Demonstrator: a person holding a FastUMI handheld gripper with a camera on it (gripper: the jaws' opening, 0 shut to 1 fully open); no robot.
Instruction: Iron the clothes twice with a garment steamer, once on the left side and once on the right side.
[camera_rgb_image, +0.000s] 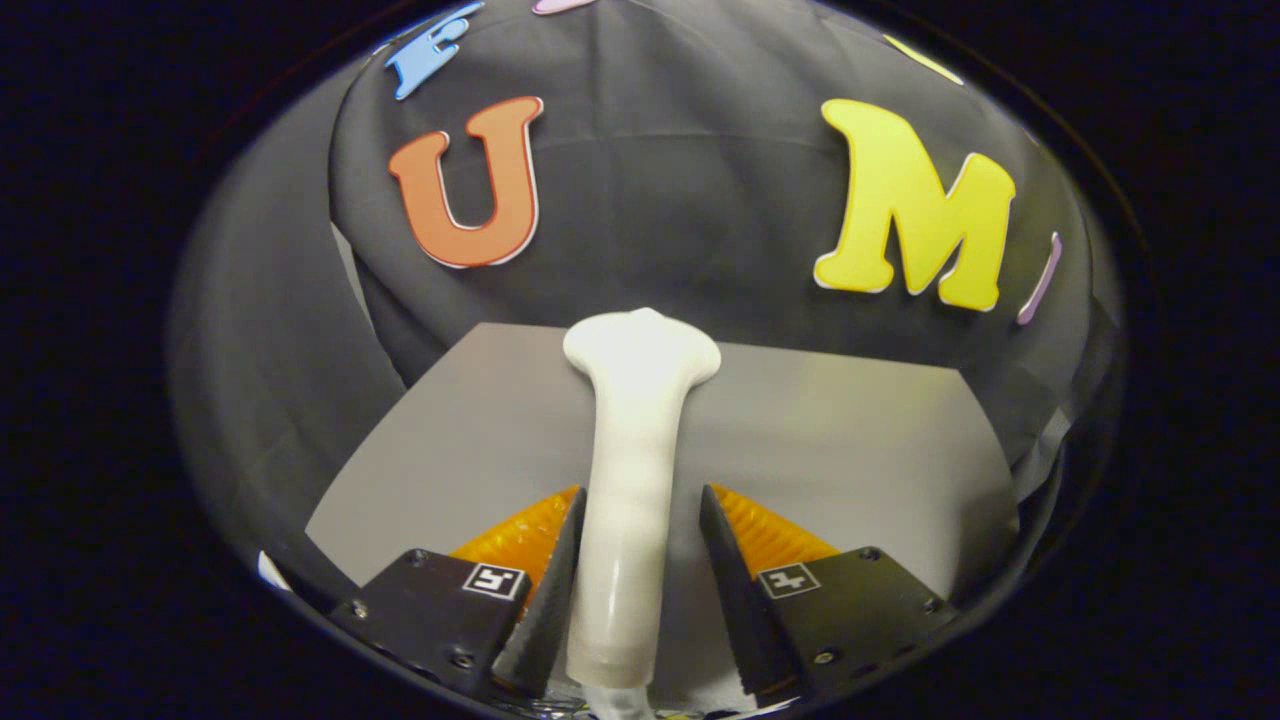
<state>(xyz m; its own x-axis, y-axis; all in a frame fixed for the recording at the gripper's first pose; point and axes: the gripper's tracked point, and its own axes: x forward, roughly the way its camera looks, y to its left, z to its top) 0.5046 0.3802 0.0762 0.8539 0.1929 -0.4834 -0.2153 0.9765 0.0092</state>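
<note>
between the fingers of the gripper (635, 540) lies the steamer (630, 480), handle near, its wide head far. both fingers stand a little apart; the left looks to touch the handle, the right leaves a narrow gap. grey table (850, 450) underneath.

A flat, matt grey table (850, 450) fills the lower half of the scene, its far edge running from about 10 o'clock to 2 o'clock. Its surface looks smooth and evenly lit, a little brighter toward 3 o'clock. Behind it hangs the black cloth wall of the booth (680, 220), draped in soft folds from 10 o'clock over 12 to 2 o'clock. At 9 o'clock a second dark cloth panel (260, 330) overlaps the first, and a thin pale gap (345, 270) shows between the two. At 8 o'clock, off the table's near corner, a small white scrap (270, 572) peeks out; what it is cannot be told.
</note>
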